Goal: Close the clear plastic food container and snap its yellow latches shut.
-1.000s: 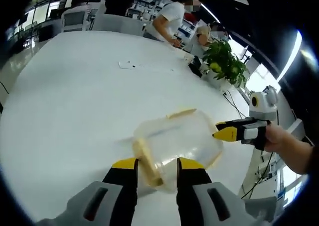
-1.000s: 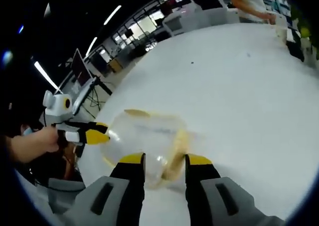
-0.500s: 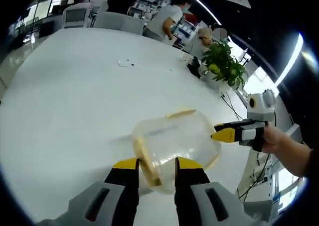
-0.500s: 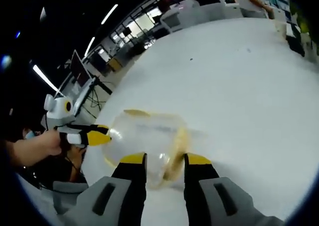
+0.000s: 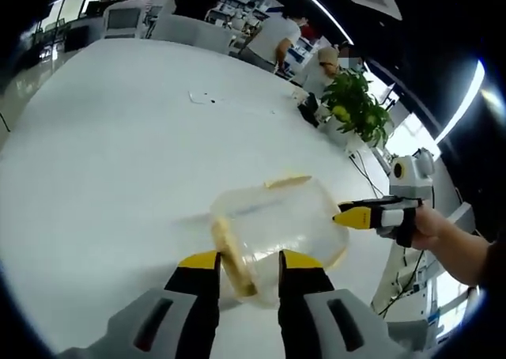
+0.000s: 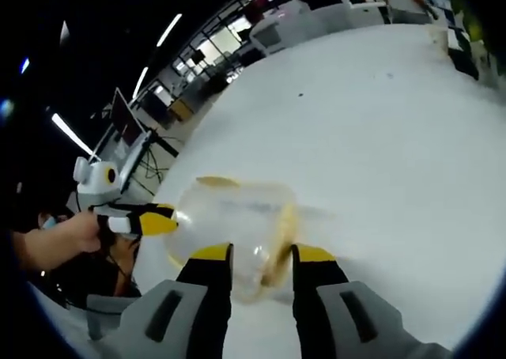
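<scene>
In the left gripper view, the left gripper (image 5: 245,260) is seen with its yellow-tipped jaws spread apart, and the near edge of the clear plastic food container (image 5: 278,226) is framed between them. Whether the jaws actually press on the plastic cannot be told. A yellow latch (image 5: 229,252) is seen on the container's near edge, just beside the left jaw, and a second yellow latch (image 5: 286,180) is seen on the far edge. The container is resting on the white worktop (image 5: 118,161). From the right side of the container, the right gripper (image 5: 349,215) is brought in, held by a hand (image 5: 423,226), and its yellow tips appear drawn together and set at the container's wall.

In the right gripper view, the right gripper (image 6: 261,256) is shown with its own jaws apart, the container (image 6: 233,224) lying just beyond them. The same grip question is left open here too. The left gripper (image 6: 158,219) is seen at the container's far left side, carried by a hand (image 6: 67,236).

Beyond the container, a leafy green plant (image 5: 356,102) is seen at the worktop's far edge, and people (image 5: 273,39) are seen behind it.
</scene>
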`<state>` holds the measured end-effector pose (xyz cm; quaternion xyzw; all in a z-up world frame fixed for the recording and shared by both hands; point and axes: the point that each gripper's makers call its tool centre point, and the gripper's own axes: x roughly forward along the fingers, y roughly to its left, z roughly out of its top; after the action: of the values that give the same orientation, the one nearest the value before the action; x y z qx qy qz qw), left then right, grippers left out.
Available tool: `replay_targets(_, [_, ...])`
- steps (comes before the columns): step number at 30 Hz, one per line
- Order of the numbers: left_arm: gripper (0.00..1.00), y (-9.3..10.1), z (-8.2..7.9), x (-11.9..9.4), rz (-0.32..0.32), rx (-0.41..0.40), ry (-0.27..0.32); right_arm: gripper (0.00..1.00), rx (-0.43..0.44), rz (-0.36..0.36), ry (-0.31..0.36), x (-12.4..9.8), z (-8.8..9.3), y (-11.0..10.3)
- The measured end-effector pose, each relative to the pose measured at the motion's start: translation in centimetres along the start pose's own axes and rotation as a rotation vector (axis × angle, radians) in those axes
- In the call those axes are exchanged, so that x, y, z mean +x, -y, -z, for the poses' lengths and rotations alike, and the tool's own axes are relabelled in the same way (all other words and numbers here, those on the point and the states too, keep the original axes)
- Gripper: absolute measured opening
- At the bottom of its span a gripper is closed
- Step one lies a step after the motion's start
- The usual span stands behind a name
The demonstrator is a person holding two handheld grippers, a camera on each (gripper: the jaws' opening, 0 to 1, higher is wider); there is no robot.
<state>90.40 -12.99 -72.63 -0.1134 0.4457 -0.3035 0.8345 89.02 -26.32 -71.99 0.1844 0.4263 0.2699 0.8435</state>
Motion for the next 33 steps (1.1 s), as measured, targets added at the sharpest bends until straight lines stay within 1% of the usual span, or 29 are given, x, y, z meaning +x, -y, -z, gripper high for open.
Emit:
replay_targets(1, [0.22, 0.0, 0.0, -0.1, 0.003, 0.012, 0.000, 0.28, -0.004, -0.002, 0.003, 0.0, 0.0, -0.1])
replay_targets(4, [0.23, 0.3, -0.2, -0.3, 0.007, 0.125, -0.008, 0.31, -0.100, 0.008, 0.001, 0.0, 0.3, -0.3])
replay_targets(5, [0.22, 0.3, -0.2, -0.5, 0.004, 0.145, -0.010, 0.32, -0.130, 0.012, -0.005, 0.0, 0.3, -0.4])
replay_targets(6, [0.22, 0.4, -0.2, -0.5, 0.002, 0.165, -0.015, 0.34, -0.146, 0.017, -0.005, 0.0, 0.4, -0.6])
replay_targets(8, [0.22, 0.5, -0.3, -0.8, -0.009, 0.238, -0.029, 0.35, -0.173, 0.023, 0.009, -0.1, 0.1, -0.8])
replay_targets(12, [0.21, 1.0, -1.2, -1.3, -0.003, 0.305, -0.011, 0.31, -0.219, 0.048, 0.045, -0.6, -1.1, -0.6])
replay_targets(13, [0.21, 1.1, -1.4, -1.4, -0.001, 0.317, -0.008, 0.30, -0.244, 0.059, 0.055, -0.7, -1.5, -0.5])
replay_targets(14, [0.21, 1.1, -1.6, -1.5, -0.005, 0.342, -0.008, 0.29, -0.268, 0.069, 0.061, -0.7, -1.8, -0.5])
replay_targets(15, [0.20, 1.4, -2.1, -1.6, 0.012, 0.384, 0.002, 0.28, -0.309, 0.089, 0.072, -0.8, -2.2, -0.4])
replay_targets(16, [0.20, 1.6, -2.3, -1.6, 0.013, 0.402, 0.006, 0.28, -0.338, 0.096, 0.076, -0.9, -2.4, -0.5])
replay_targets(17, [0.20, 1.6, -2.5, -1.8, 0.005, 0.434, 0.002, 0.28, -0.361, 0.100, 0.081, -0.9, -2.6, -0.6])
replay_targets(19, [0.18, 2.3, -2.8, -1.6, 0.030, 0.498, 0.004, 0.27, -0.402, 0.094, 0.108, -0.8, -3.1, -1.3])
replay_targets(22, [0.16, 3.0, -3.2, -1.4, 0.049, 0.544, -0.002, 0.25, -0.416, 0.068, 0.127, -0.5, -3.3, -2.3])
replay_targets(24, [0.16, 3.7, -3.4, -1.1, 0.087, 0.549, -0.002, 0.25, -0.420, 0.058, 0.128, -0.2, -3.3, -2.6])
replay_targets(26, [0.16, 3.9, -3.7, -0.9, 0.091, 0.549, 0.000, 0.25, -0.422, 0.052, 0.126, 0.0, -3.3, -2.8])
replay_targets(28, [0.15, 4.3, -3.9, -0.6, 0.101, 0.588, -0.008, 0.24, -0.412, 0.040, 0.126, 0.2, -3.2, -3.1])
replay_targets(31, [0.15, 4.6, -3.9, -0.2, 0.119, 0.611, -0.021, 0.24, -0.418, 0.030, 0.118, 0.5, -3.0, -3.4])
replay_targets(33, [0.15, 4.8, -3.9, 0.2, 0.128, 0.642, -0.039, 0.24, -0.428, 0.016, 0.105, 0.8, -2.6, -3.7])
